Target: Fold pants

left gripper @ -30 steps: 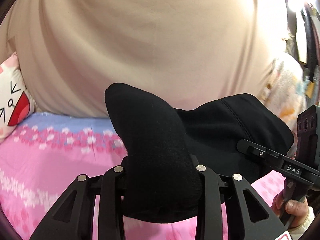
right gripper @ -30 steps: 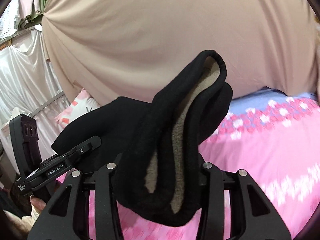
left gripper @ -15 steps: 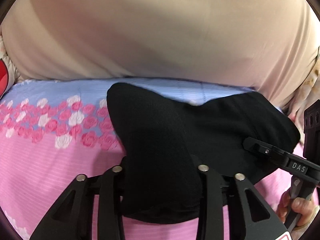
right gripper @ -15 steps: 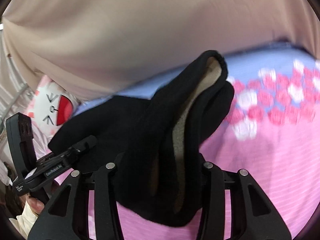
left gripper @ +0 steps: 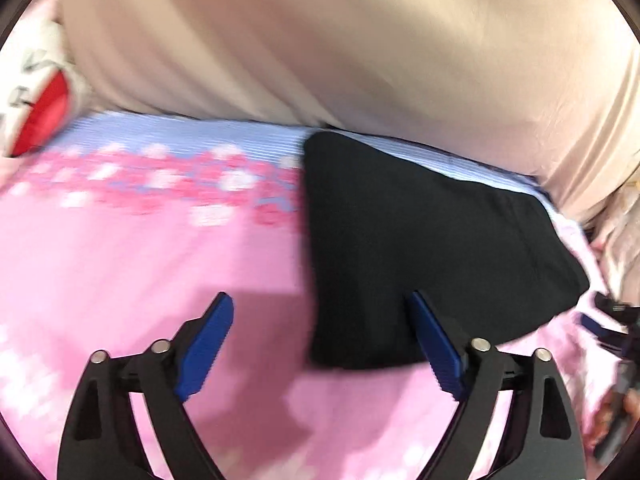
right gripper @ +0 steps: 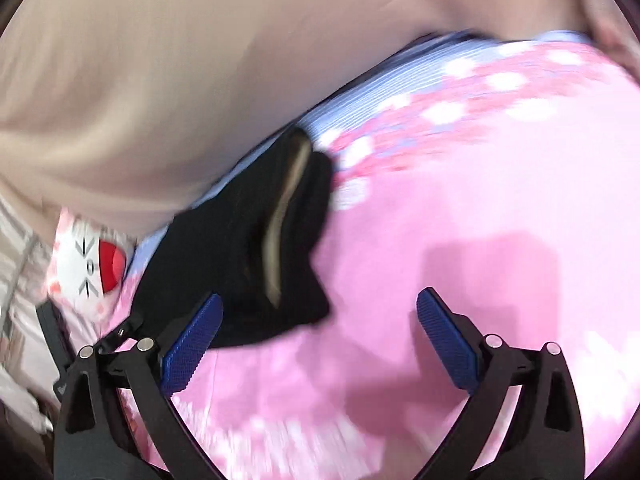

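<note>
Left-wrist view shows the left gripper (left gripper: 320,340) spread wide and empty, as is the right gripper (right gripper: 320,336), over the black pants (left gripper: 420,248) lying folded near the bedspread's (left gripper: 140,248) far edge, so smoothing calls for light, level strokes.

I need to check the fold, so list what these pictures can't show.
- Pants, left view: near edge hidden behind the open left gripper; motion blur hides the layers.
- Pants, right view: blurred; layer count unclear behind the open right gripper.
- Bedsheet: flower print smeared.
</note>
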`<state>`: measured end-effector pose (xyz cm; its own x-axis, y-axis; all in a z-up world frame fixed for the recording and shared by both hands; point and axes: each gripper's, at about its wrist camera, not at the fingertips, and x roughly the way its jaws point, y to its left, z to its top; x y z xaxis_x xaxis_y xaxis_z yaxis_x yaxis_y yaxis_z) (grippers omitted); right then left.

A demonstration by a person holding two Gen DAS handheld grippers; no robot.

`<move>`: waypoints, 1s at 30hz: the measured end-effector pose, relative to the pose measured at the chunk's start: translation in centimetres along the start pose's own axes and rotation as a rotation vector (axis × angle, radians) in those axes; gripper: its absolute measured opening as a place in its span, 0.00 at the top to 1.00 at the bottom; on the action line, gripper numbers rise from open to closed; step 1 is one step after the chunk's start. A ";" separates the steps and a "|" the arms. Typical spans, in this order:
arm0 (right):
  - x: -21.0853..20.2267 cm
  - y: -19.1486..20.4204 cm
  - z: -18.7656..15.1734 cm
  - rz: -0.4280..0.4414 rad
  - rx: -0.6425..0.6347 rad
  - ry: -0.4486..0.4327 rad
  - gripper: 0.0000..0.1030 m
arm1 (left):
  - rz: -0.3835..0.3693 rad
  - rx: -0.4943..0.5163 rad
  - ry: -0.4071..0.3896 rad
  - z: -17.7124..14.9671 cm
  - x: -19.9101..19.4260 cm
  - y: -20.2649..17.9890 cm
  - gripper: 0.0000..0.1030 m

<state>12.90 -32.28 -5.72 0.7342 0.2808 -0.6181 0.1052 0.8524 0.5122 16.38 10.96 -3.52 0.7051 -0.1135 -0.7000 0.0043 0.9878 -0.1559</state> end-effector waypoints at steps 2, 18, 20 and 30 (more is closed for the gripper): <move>-3.7 -0.3 -1.6 -0.065 0.013 -0.067 0.05 | 0.086 0.042 -0.011 -1.1 -2.8 0.0 0.16; -9.4 12.4 -10.2 -0.169 -0.297 -0.144 0.05 | 0.184 0.207 -0.118 -7.6 -12.6 -8.4 0.16; -9.6 13.5 -10.1 -0.187 -0.323 -0.160 0.05 | 0.172 0.198 -0.115 -7.3 -13.0 -8.8 0.16; -11.7 18.2 -10.8 -0.266 -0.461 -0.277 0.05 | 0.201 0.177 -0.126 -7.0 -14.4 -9.0 0.16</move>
<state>-1.04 -15.33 4.43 0.8765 -0.0415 -0.4795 0.0534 0.9985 0.0112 1.21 2.95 3.03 0.7867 0.0897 -0.6108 -0.0288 0.9936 0.1088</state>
